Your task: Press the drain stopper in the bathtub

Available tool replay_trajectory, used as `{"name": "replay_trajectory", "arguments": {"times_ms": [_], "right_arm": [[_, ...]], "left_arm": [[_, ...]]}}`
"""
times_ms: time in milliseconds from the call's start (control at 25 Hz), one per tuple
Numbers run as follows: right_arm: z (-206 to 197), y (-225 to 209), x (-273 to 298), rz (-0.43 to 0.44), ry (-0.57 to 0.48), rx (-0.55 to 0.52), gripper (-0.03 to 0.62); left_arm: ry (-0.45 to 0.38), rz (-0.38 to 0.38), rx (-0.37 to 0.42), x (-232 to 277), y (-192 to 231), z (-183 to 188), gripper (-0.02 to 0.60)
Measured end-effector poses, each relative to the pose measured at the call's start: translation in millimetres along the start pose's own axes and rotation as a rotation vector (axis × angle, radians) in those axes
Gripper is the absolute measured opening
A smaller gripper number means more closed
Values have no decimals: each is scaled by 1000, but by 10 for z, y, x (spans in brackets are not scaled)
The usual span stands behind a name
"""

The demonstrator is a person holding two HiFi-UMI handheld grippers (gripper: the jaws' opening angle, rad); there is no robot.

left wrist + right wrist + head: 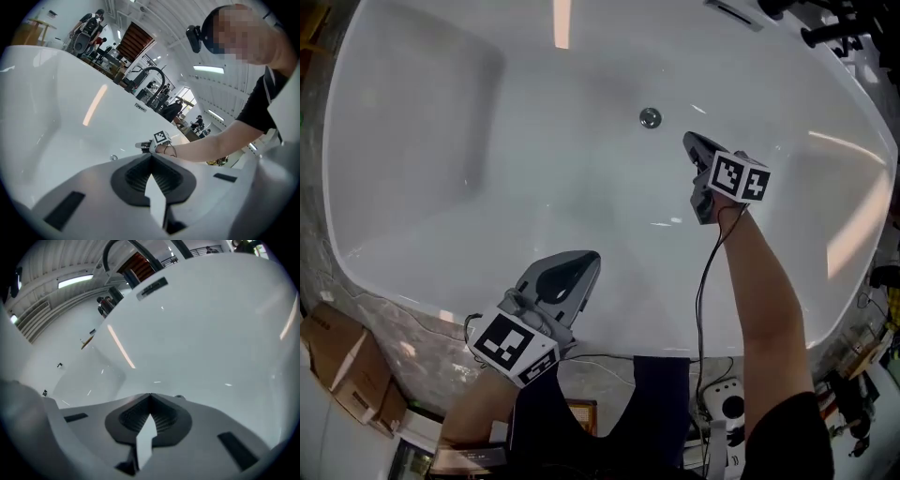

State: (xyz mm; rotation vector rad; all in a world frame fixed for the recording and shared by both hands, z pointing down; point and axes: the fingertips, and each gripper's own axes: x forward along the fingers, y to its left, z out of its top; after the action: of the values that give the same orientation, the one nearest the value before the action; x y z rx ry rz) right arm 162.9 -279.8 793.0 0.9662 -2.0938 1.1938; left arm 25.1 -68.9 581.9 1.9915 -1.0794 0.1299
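My right gripper (691, 142) reaches down into the white oval bathtub (441, 141). Its fingers (220, 423) are pressed together tip to tip with nothing between them. The small round chrome drain stopper (650, 117) sits on the tub floor just ahead of those fingers and a little to their left, near the tips but not touching them. From the right gripper view I catch only a sliver of the stopper (179, 397), peeking over the top edge of the right-hand finger. The rest is hidden behind that finger, so I cannot tell whether the stopper is up or pushed down.

My left gripper (586, 259) hangs over the near rim of the tub, well behind and to the left of the right one. Its fingers (84, 183) are likewise closed on nothing. Just left of their tips the stopper shows as a tiny bright dot (113, 158), too small to make out in detail. Straight ahead of them is the right gripper (139, 145), with its black-and-white marker cube (162, 138) and my bare forearm (211, 147).

A thin black cable (705, 281) trails back from the right gripper beside my arm. Far beyond the fingers a black curved faucet (151, 75) rises at the far rim, its base cut off by the tub's edge. A grey overflow slot (152, 288) sits high on the far wall. Behind the left fingers lie a speckled stone surround (384, 328) and a brown cardboard box (337, 361), which is partly cropped.
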Motion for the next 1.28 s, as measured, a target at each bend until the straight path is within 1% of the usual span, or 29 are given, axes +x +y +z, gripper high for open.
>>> {"name": "replay_trajectory", "arguments": {"times_ms": [120,360,440,520,680,840,960,1120,1280], "right_arm": [[-131,-167,268,-33,34,-6,15],[-355,-351,658,-84,82,-11,15],[-404,-387,695,-93,99,-20,15],[-412,-418,692,-101,109,-30,15],[-341,-482,654,-116,108,-35,15],[-415,-639,739,-140,113,-31,15],[-482,-770,888,-154,132,-42,15],[-478,-855,1091,-167,150,-59,15],[-511,-890,1241,-169,168,-61,15]], "left_arm": [[-32,-15,1,23,57,0,8],[-70,-24,-39,29,155,-20,8],[-71,-28,-50,29,114,-16,8],[-69,-31,-43,4,53,-10,8],[-58,-23,-34,-59,-31,6,8],[-67,-7,-81,-101,7,-11,8],[-81,-14,-87,-91,8,42,8],[-51,-12,-83,-73,49,30,8],[-12,-11,-102,-52,76,-29,8]]}}
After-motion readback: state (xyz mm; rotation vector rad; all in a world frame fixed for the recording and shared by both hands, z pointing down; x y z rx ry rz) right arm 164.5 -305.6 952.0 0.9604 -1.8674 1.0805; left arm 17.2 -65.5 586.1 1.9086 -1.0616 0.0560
